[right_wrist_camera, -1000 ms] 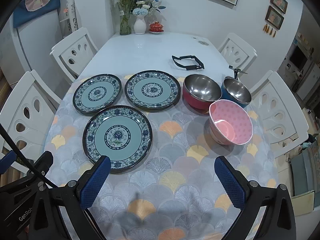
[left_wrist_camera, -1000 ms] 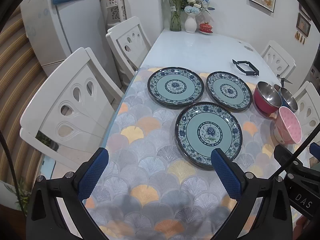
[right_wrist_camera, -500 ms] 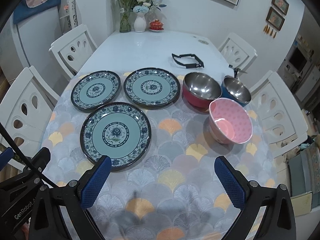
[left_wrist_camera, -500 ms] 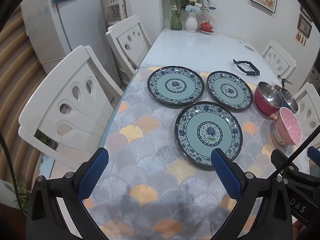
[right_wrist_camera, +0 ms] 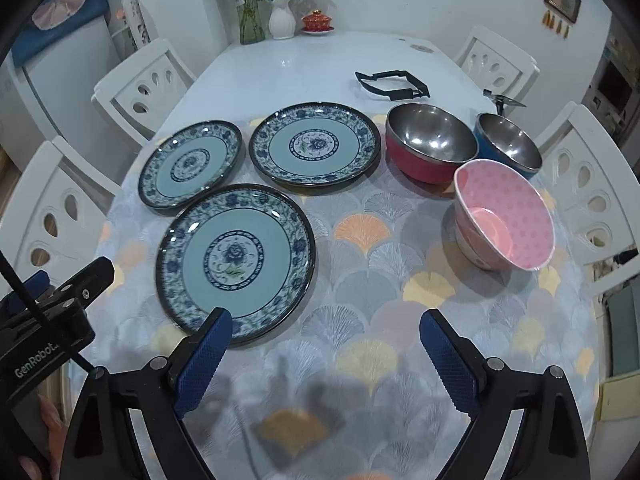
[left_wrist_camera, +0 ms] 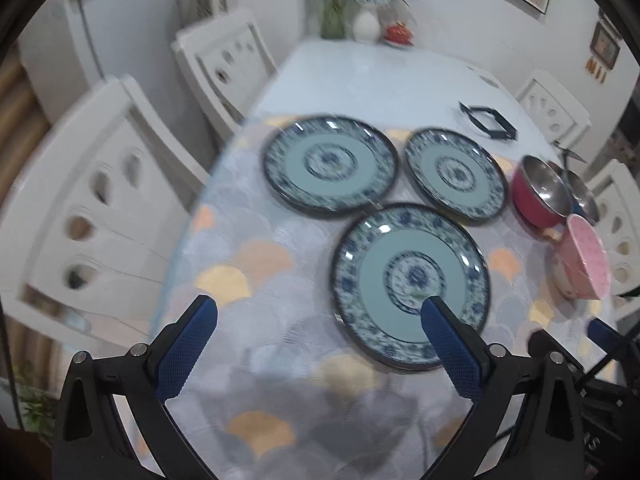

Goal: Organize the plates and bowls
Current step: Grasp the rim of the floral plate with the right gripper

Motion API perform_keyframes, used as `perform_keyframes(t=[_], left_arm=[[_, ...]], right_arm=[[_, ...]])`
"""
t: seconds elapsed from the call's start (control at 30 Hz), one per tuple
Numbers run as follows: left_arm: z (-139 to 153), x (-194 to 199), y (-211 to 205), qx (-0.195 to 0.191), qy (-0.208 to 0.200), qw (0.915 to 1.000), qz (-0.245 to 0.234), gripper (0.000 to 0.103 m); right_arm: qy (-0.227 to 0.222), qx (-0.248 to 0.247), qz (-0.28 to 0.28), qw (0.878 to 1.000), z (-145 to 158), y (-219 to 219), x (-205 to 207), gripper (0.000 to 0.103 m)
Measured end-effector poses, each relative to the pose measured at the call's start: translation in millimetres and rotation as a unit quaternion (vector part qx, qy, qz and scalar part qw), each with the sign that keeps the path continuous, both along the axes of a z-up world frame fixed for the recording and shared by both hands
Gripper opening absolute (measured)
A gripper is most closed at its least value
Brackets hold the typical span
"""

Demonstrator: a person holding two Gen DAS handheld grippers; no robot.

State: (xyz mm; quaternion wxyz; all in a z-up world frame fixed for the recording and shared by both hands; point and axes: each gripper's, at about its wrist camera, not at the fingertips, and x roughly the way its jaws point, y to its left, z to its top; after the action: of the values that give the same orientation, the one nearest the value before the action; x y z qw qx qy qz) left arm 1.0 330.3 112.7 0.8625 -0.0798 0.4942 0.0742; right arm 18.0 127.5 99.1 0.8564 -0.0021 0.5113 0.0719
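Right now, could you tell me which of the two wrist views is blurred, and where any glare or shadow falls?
Left wrist view: motion blur smears the chairs and the far plates. Right wrist view: mostly sharp, with slight smear on the nearest plate; glare spots sit on the bare white tabletop and inside the red bowl; soft shadows lie on the cloth between the right tool's fingers. Both bend straight edges.

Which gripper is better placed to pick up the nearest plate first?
Left, probably. The left gripper has one open finger over the nearest plate; the right gripper faces mostly bare tablecloth beside it.
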Motion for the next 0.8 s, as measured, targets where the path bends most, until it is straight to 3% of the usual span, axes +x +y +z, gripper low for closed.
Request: perform_keyframes(t=[0.1,0.3,0.47,0.6,0.63,0.67,0.8], left_arm=[[-17,9,7,-0.05,0.013,0.9986,-0.014,0.097],[-37,26,13,-0.058,0.026,0.9976,-0.027,0.083],[-59,41,21,-0.071,0.053,0.9956,-0.03,0.057],[-69,46,30,-0.099,0.054,0.9933,-0.025,0.05],[-70,47,31,-0.101,0.056,0.993,-0.025,0.041],[-72,48,32,-0.107,0.058,0.9922,-0.029,0.033],[-81,50,32,-0.118,0.067,0.9901,-0.036,0.019]], right_arm=[[0.007,-0.002,0.004,1.0,-12,-1,14,0.083],[0.027,0.022,0.02,0.999,-27,0,46,0.081],[0.055,0.027,0.041,0.997,-46,4,72,0.069],[0.073,0.044,0.054,0.995,-60,5,85,0.066],[0.076,0.047,0.056,0.994,-64,5,87,0.065],[0.08,0.047,0.056,0.994,-67,5,89,0.062],[0.1,0.048,0.057,0.992,-80,5,97,0.045]])
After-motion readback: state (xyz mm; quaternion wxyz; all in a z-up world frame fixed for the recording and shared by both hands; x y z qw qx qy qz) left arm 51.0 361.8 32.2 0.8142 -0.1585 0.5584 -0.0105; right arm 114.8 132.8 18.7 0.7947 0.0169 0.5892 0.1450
